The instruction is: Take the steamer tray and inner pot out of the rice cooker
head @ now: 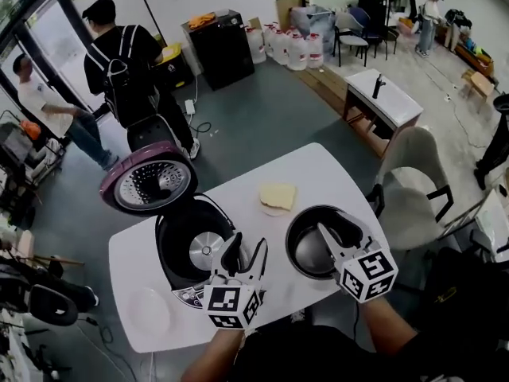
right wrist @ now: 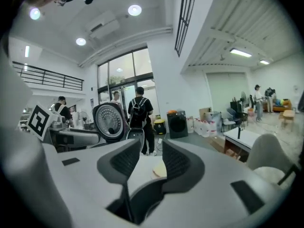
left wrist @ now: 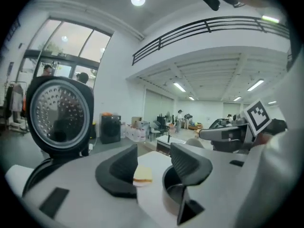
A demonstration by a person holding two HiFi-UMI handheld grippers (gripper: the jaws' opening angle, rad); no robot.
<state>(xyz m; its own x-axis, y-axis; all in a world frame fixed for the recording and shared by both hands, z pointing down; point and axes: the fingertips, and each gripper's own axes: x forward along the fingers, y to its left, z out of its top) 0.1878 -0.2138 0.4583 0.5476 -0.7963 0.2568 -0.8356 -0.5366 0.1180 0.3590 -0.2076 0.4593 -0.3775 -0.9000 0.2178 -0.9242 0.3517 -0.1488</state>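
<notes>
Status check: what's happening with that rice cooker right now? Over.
Left gripper and right gripper open, empty. Pot out of cooker, standing on table. Lid up, nothing blocking.

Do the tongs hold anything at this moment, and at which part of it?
Nothing is held. The left tongs and the right tongs both stand open and empty; the inner pot rests on the table.

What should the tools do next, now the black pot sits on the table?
Probably just draw both tools back. The inner pot stands on the table beside the rice cooker, whose well looks empty, and the left tool and right tool are open, holding nothing.
</notes>
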